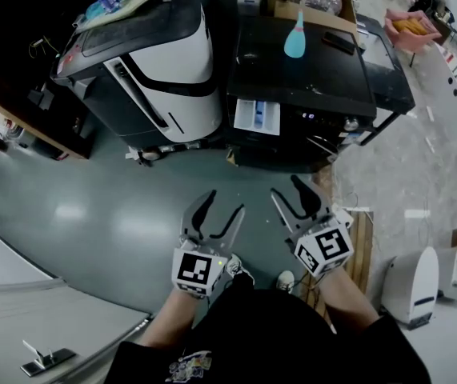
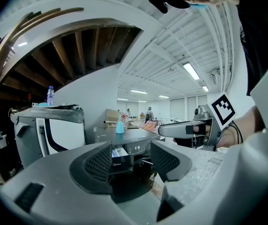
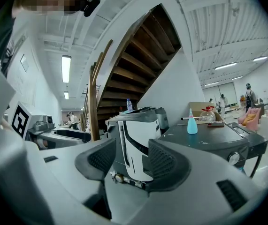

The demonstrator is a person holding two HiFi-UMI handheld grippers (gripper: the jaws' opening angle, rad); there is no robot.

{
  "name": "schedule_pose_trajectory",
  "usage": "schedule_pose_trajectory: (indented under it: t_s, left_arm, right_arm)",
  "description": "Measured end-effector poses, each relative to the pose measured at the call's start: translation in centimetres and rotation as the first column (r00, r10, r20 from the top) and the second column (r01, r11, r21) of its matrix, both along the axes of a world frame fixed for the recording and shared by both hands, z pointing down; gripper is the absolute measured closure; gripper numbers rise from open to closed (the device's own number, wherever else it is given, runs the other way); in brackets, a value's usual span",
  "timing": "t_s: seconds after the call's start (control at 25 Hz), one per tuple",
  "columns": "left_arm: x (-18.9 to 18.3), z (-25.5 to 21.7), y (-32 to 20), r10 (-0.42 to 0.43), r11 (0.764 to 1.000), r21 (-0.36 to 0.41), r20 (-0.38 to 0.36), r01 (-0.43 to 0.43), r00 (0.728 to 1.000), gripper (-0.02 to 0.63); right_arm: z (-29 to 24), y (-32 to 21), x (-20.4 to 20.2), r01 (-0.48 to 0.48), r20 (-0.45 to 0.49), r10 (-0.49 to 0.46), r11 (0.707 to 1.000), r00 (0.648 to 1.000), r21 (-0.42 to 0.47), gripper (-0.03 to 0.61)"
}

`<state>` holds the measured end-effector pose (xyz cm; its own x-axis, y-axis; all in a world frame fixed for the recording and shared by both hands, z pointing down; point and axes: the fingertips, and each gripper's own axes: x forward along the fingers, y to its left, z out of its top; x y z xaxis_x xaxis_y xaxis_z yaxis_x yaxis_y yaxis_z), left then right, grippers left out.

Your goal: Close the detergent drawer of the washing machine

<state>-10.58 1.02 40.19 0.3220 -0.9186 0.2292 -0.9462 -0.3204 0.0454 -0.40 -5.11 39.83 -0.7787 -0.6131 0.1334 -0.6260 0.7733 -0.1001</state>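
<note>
The black washing machine (image 1: 300,70) stands ahead of me on the grey floor. Its white and blue detergent drawer (image 1: 256,117) sticks out of the front at the upper left corner. My left gripper (image 1: 223,206) is open and empty, well short of the machine. My right gripper (image 1: 288,189) is open too, beside it and slightly nearer the machine, with nothing in it. In the left gripper view the drawer (image 2: 119,153) shows far off between the open jaws (image 2: 131,161). The right gripper view (image 3: 131,161) looks mostly at the neighbouring white machine (image 3: 136,142).
A white and black appliance (image 1: 160,62) stands close to the left of the washing machine. A light blue bottle (image 1: 294,37) and a dark flat thing sit on the washer's top. A wooden pallet (image 1: 362,250) and a white device (image 1: 412,286) are at the right.
</note>
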Motion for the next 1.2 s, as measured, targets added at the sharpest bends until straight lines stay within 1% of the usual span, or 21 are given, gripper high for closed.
schedule_pose_trajectory:
  t_s: [0.4,0.68,0.96,1.2]
  left_arm:
    - [-3.4,0.3,-1.3,0.035,0.999,0.006,-0.014,-0.035,0.999,0.371]
    - [-5.4,-0.2,-1.5,0.062,0.998,0.025,-0.022,-0.062,0.998,0.371]
    - [-5.9,-0.2,-1.7,0.078,0.996,0.037,-0.026,-0.077,0.997,0.371]
    - [-5.5,0.1,-2.7,0.085,0.996,0.027,-0.037,-0.084,0.996,0.371]
  right_arm:
    - [0.6,-1.4,-3.6,-0.033,-0.013,0.034,0.999,0.999,0.001,0.33]
    - [0.4,-1.5,-6.2,-0.047,-0.021,0.047,0.999,0.999,0.018,0.321]
    - [0.4,-1.7,-6.6,-0.062,-0.034,0.063,0.997,0.997,0.035,0.308]
    - [0.7,-3.0,-6.3,-0.076,-0.04,0.077,0.997,0.996,0.033,0.307]
